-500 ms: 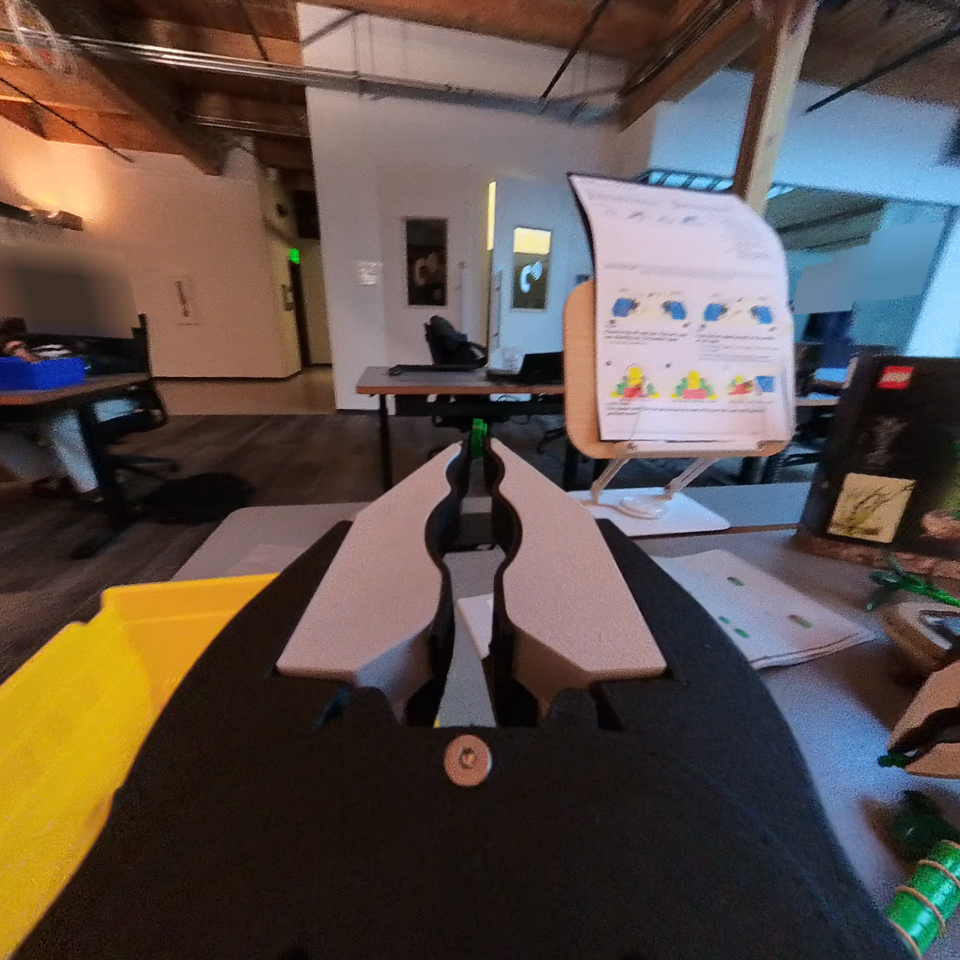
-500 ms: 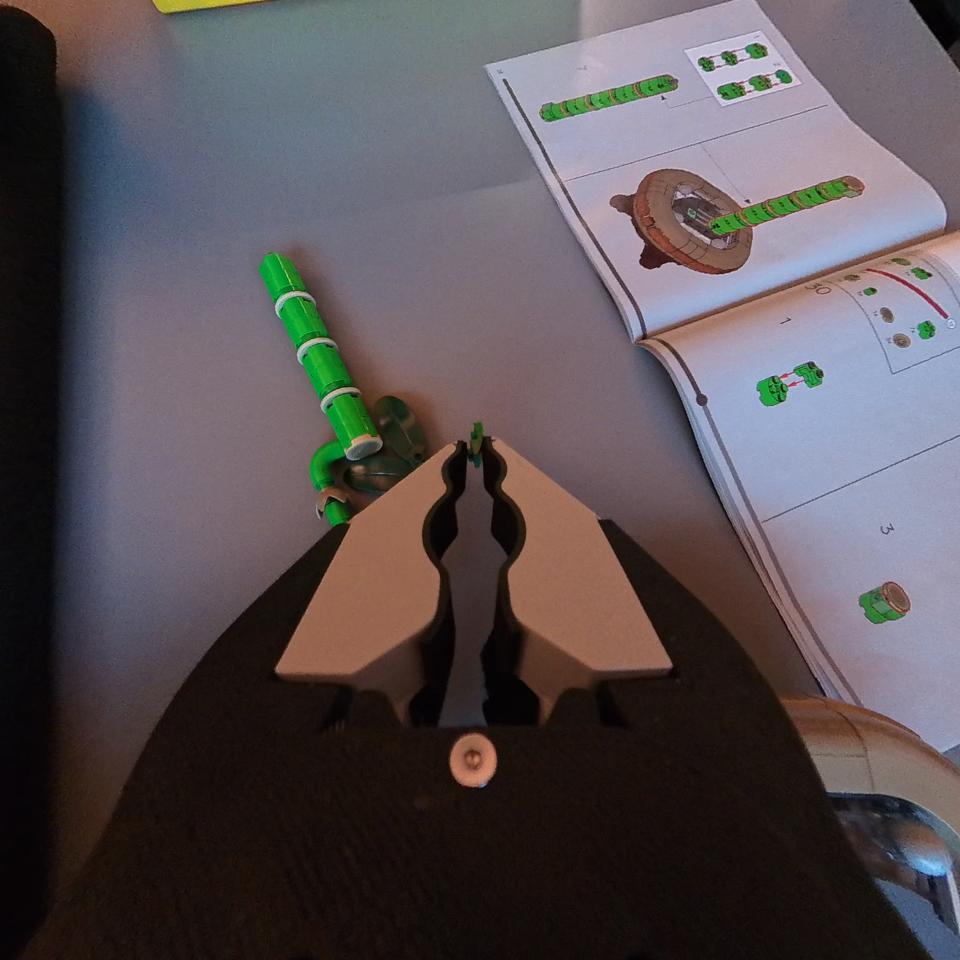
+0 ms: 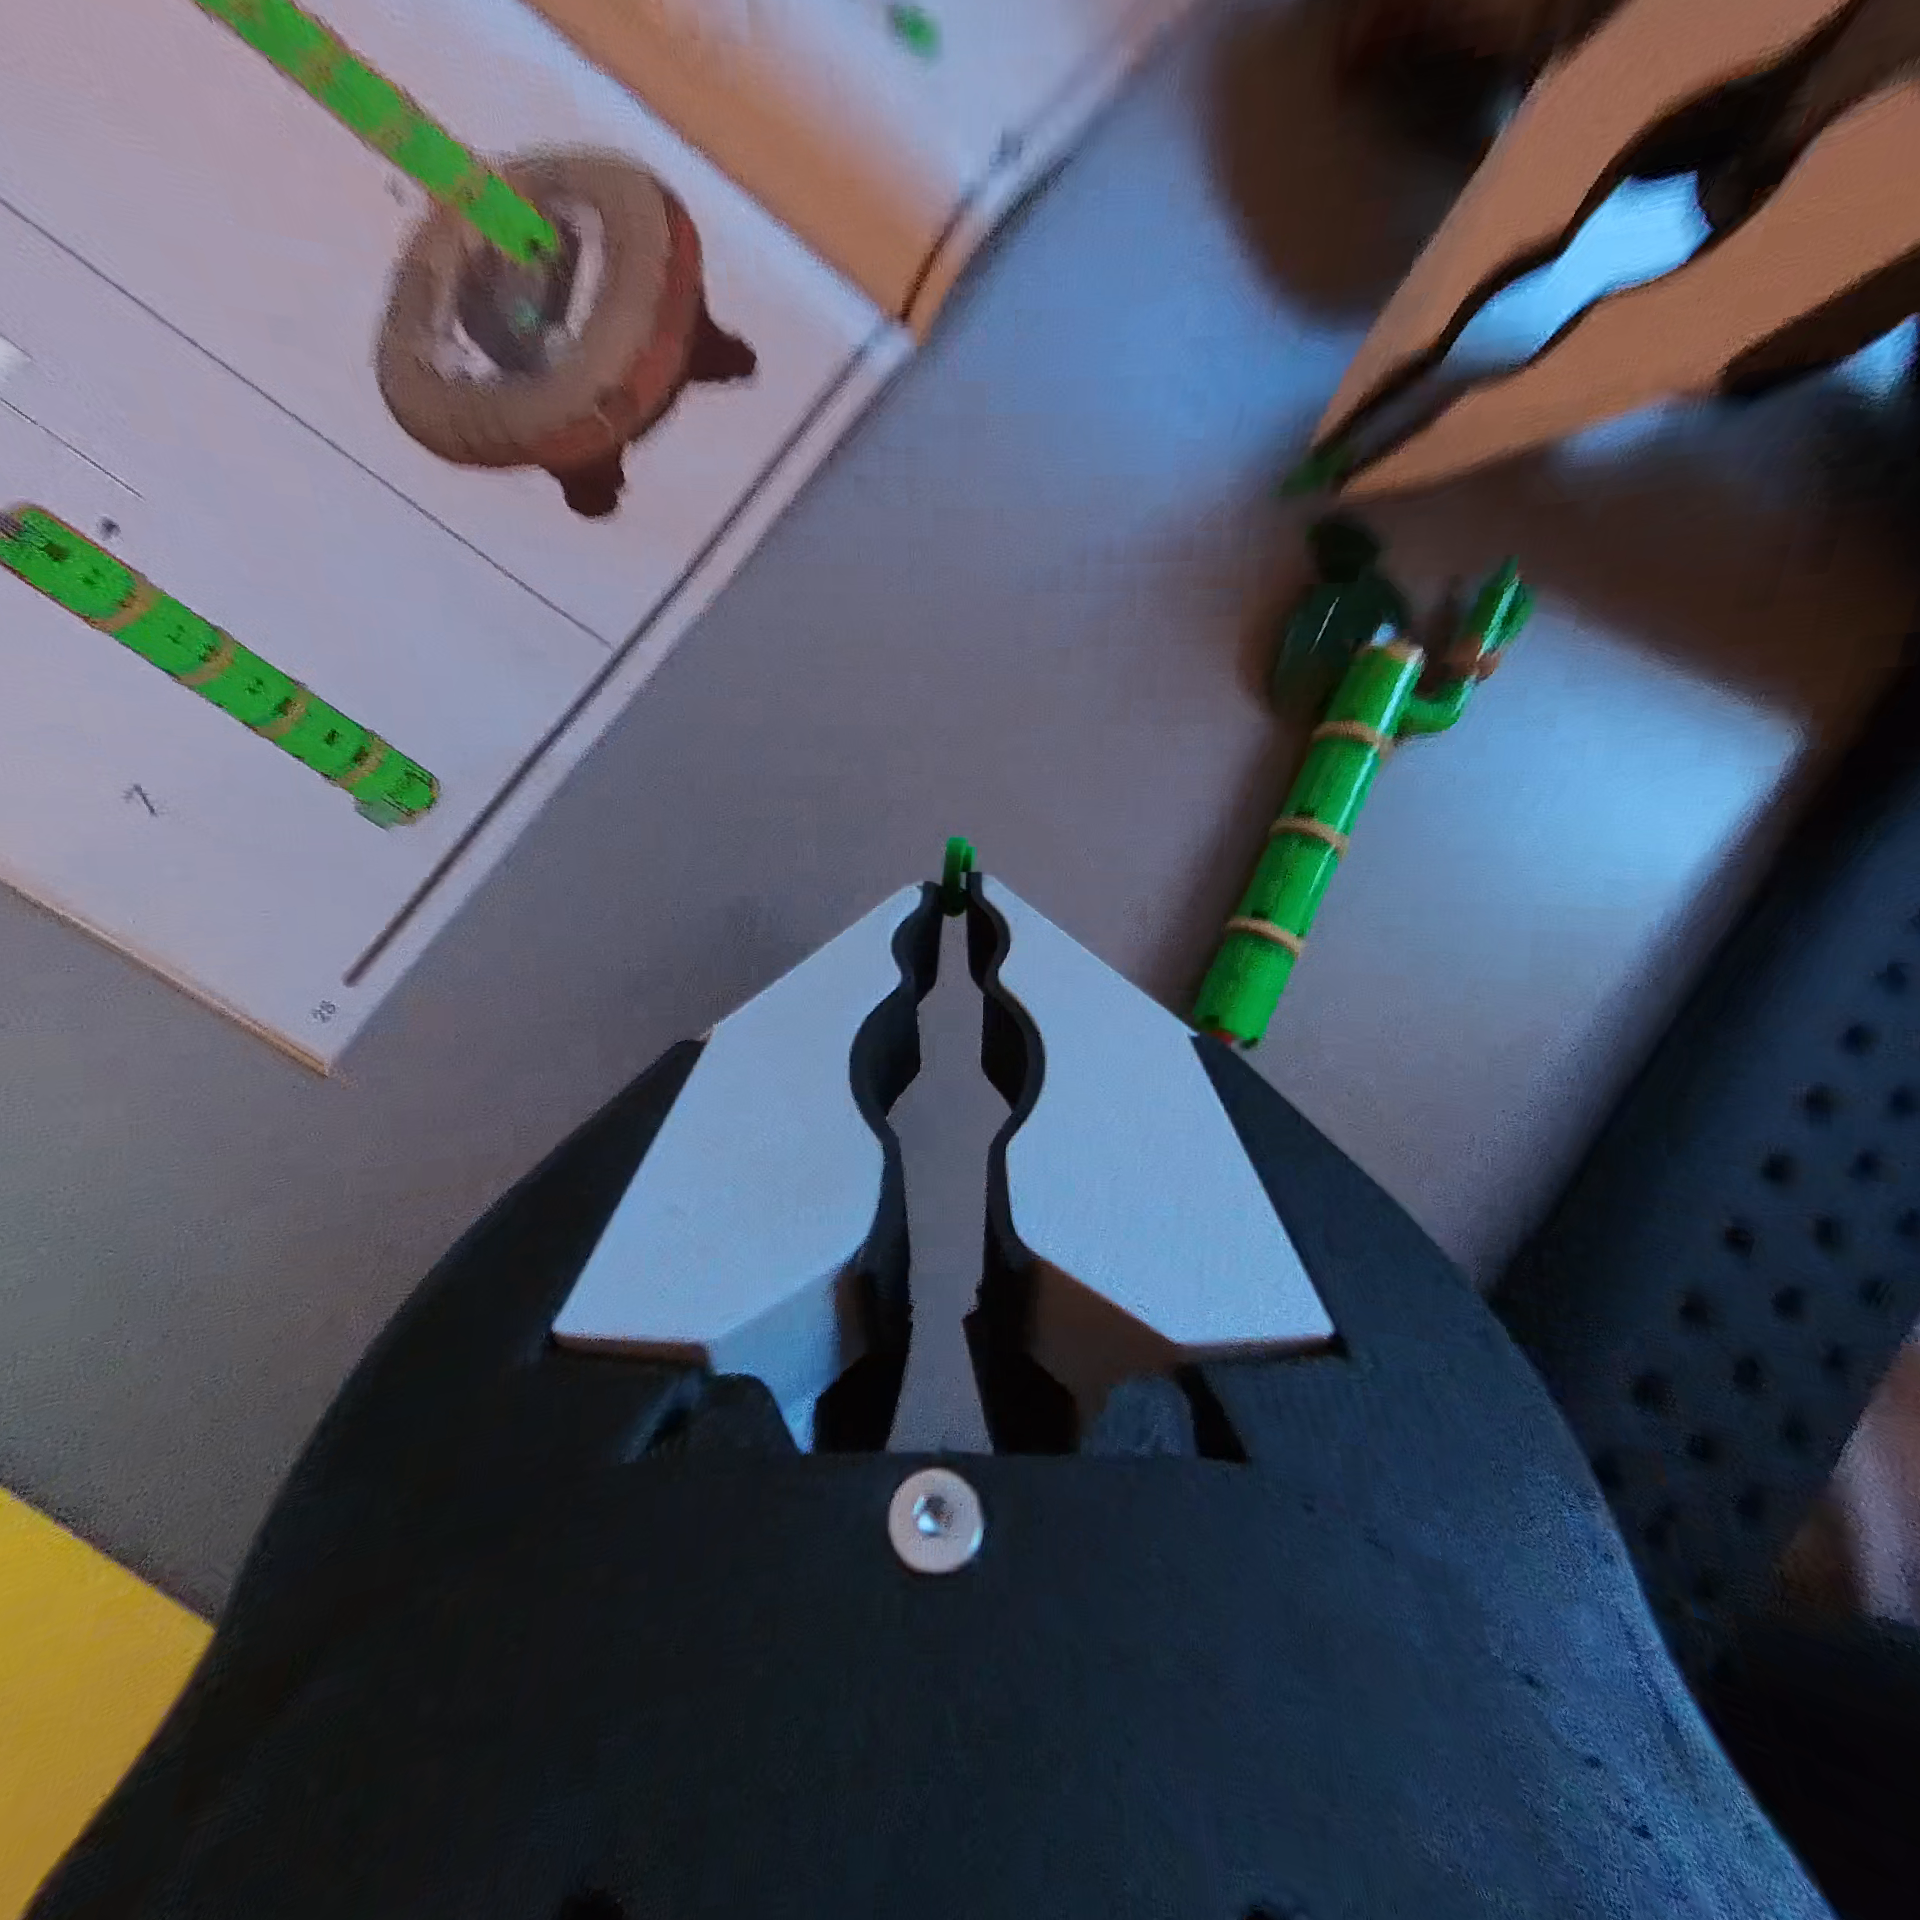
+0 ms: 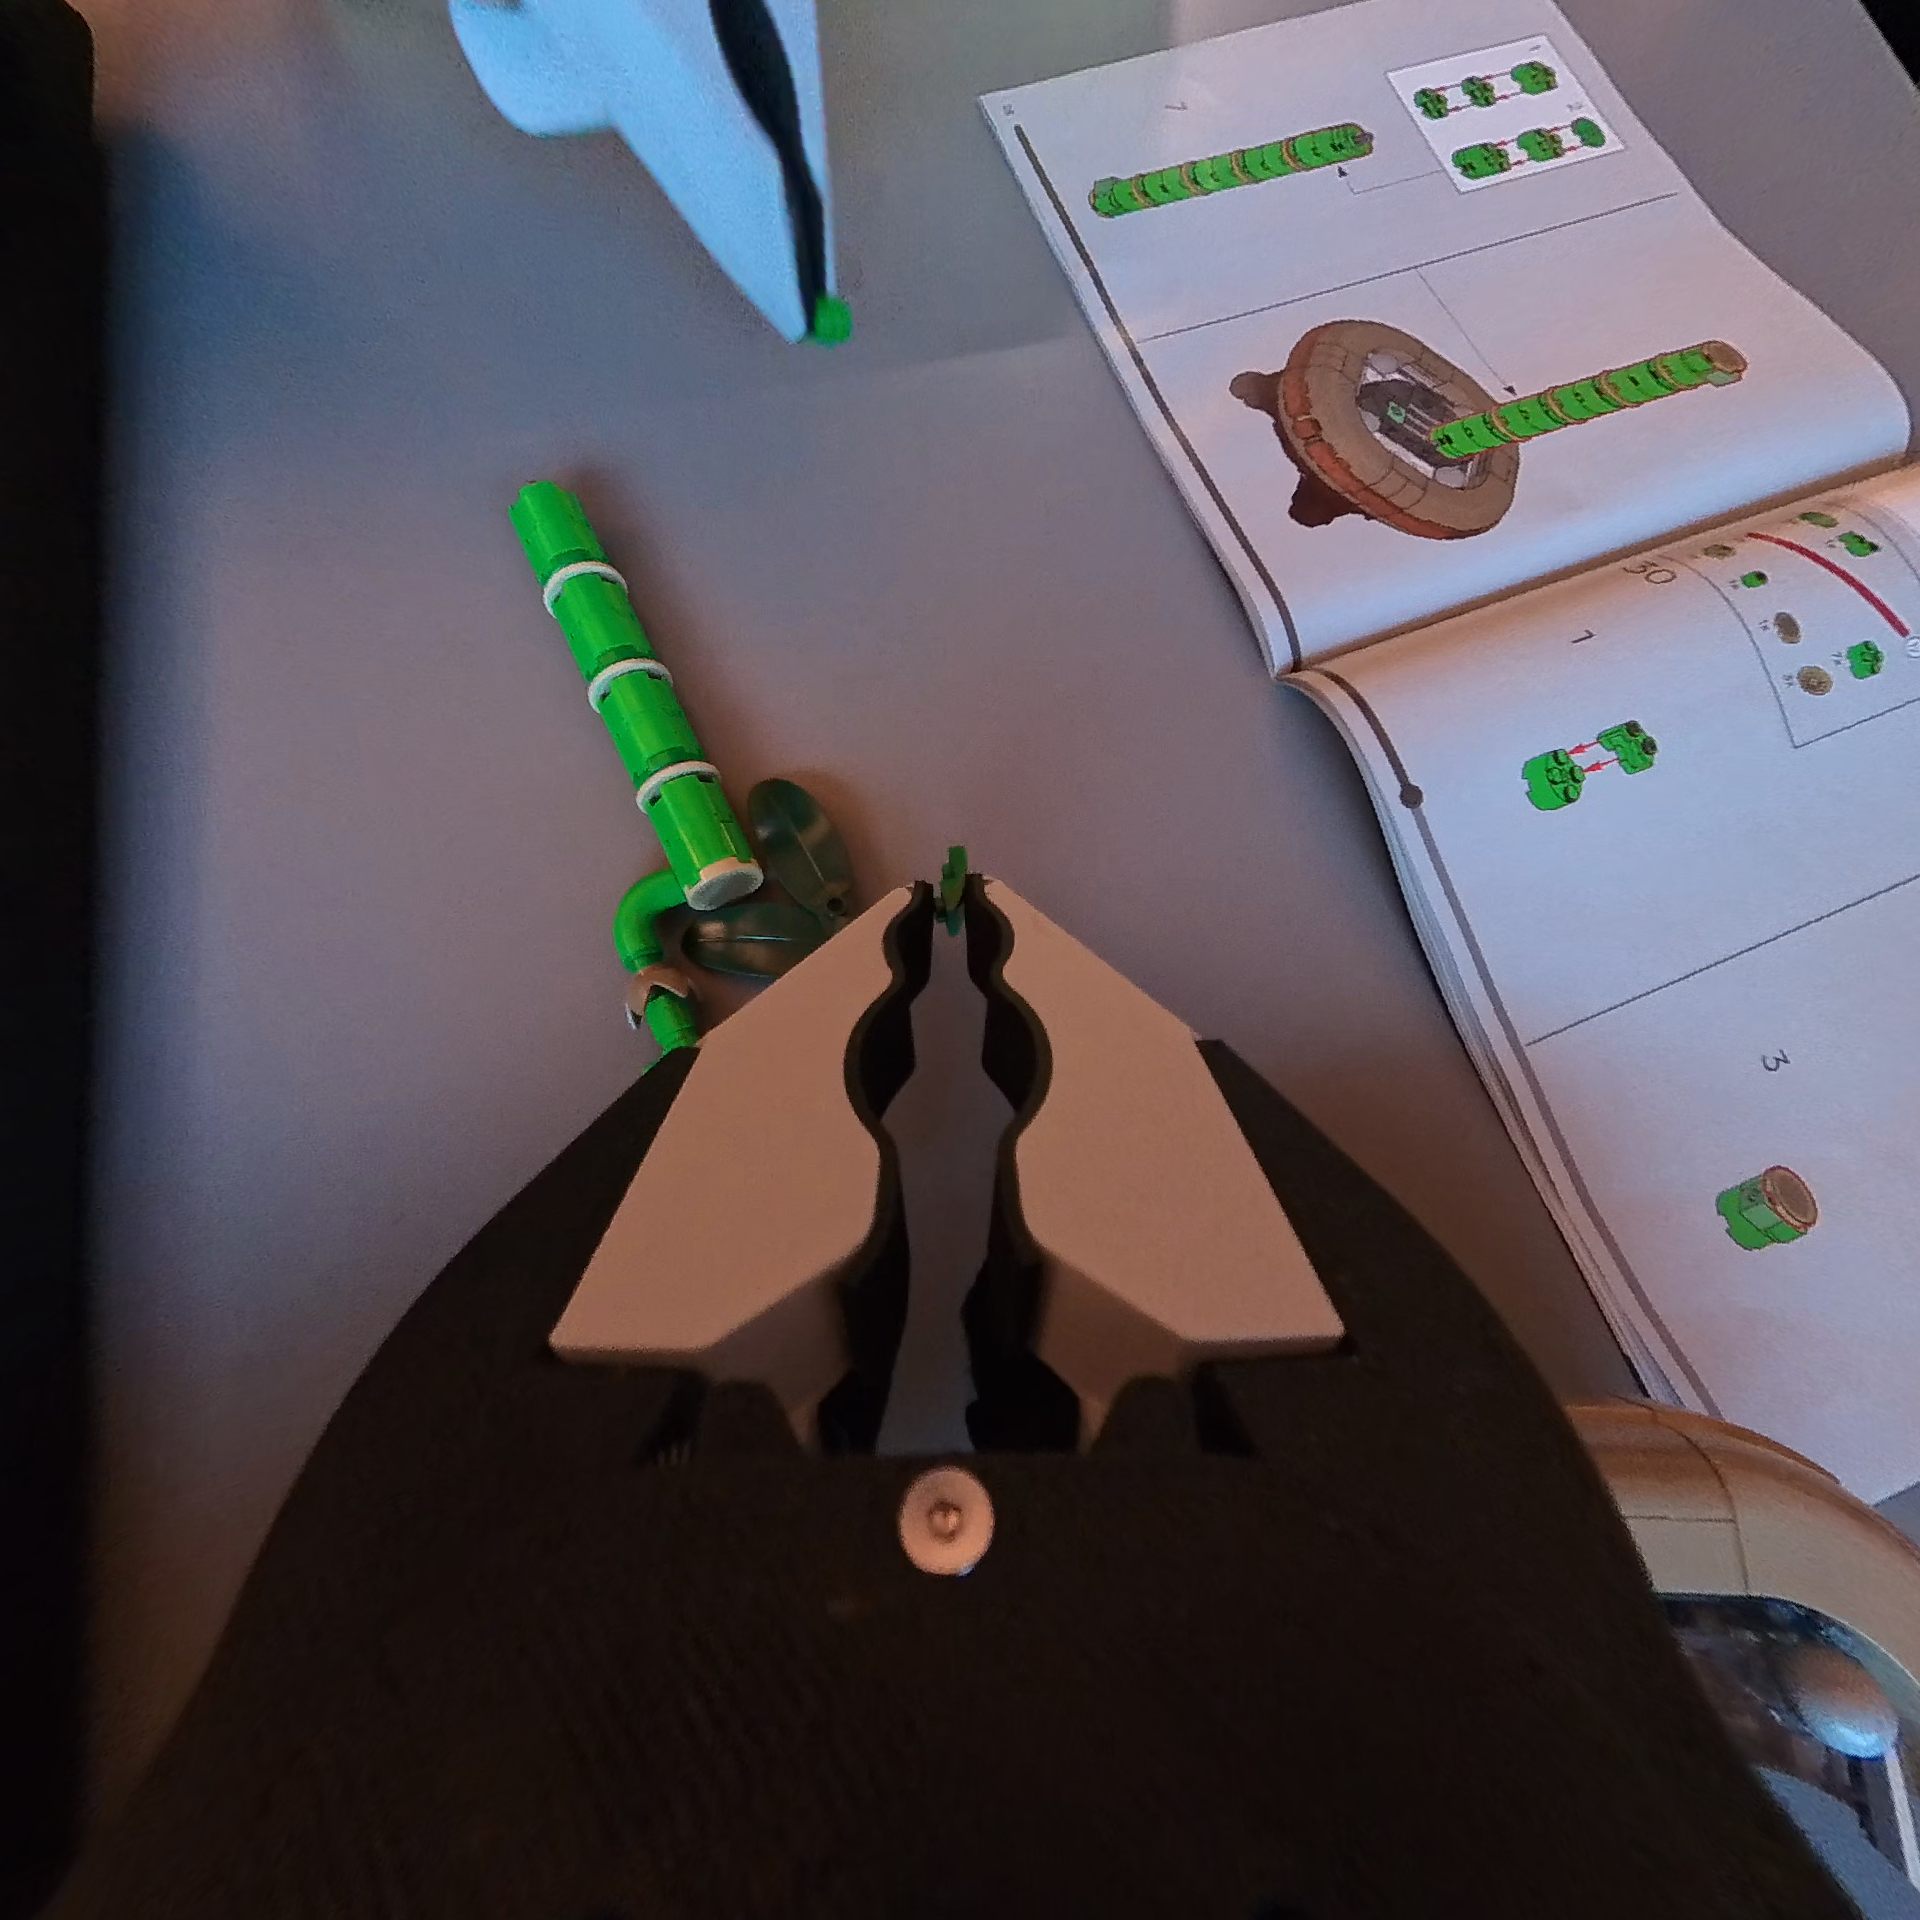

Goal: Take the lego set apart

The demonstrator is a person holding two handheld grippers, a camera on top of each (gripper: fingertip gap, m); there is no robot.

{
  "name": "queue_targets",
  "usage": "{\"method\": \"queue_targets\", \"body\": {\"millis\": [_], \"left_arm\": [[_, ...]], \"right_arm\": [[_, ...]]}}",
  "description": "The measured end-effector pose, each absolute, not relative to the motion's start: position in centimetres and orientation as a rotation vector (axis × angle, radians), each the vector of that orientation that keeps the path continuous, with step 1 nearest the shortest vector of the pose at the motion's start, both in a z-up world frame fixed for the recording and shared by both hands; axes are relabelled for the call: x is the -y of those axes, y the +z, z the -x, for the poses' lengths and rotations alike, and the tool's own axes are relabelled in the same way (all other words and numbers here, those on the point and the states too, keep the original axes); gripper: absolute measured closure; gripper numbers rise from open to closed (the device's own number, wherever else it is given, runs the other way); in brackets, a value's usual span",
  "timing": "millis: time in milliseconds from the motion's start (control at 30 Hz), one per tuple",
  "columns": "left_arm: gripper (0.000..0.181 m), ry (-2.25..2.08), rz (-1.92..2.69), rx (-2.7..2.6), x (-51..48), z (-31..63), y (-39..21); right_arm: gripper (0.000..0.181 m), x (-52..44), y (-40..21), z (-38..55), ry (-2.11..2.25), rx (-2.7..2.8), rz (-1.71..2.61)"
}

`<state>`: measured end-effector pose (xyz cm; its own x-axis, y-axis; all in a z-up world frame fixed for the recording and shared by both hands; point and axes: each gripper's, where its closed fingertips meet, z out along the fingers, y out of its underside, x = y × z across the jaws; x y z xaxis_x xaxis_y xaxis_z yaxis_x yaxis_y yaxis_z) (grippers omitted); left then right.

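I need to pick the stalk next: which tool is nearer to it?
Right. The right tool sits just beside the stalk's leafy end; the left tool hovers farther off beyond its other end.

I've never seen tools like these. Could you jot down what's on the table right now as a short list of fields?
left gripper: shut on a tiny bright green plastic piece
right gripper: shut on a small green plastic bit
on table: segmented green bamboo-like stalk with pale rings, translucent dark green leaves at its base
beside: open paper instruction booklet
surface: grey table
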<state>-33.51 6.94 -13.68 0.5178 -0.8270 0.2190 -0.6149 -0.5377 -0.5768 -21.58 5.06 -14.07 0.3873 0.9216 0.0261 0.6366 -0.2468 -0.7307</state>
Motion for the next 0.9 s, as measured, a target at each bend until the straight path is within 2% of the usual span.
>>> {"method": "queue_targets", "body": {"millis": [467, 533, 567, 633, 800, 900], "left_arm": [[0.178, -0.212, 2.246, -1.429, -7.7, 34.5, -16.0], [0.170, -0.208, 2.245, -1.414, -7.9, 34.6, -16.0], [0.158, -0.216, 2.246, -1.400, -8.0, 34.6, -15.9], [0.152, -0.304, 2.240, -1.349, -8.2, 34.4, -15.1], [0.150, -0.674, 2.092, -1.078, -9.4, 33.5, -9.8], [0.152, -0.757, 2.117, -1.098, -8.6, 33.3, -10.3]], "right_arm": [[0.176, -4.9, -14.2, 21.6, 0.542, 1.345, 1.986], [0.176, -4.9, -14.2, 21.6, 0.540, 1.347, 1.988], [0.176, -4.9, -14.3, 21.6, 0.538, 1.349, 1.988], [0.176, -4.9, -14.3, 21.6, 0.531, 1.354, 1.989], [0.176, -4.9, -14.3, 21.6, 0.530, 1.356, 1.987], [0.176, -4.9, -14.4, 21.6, 0.530, 1.360, 1.993]]}}
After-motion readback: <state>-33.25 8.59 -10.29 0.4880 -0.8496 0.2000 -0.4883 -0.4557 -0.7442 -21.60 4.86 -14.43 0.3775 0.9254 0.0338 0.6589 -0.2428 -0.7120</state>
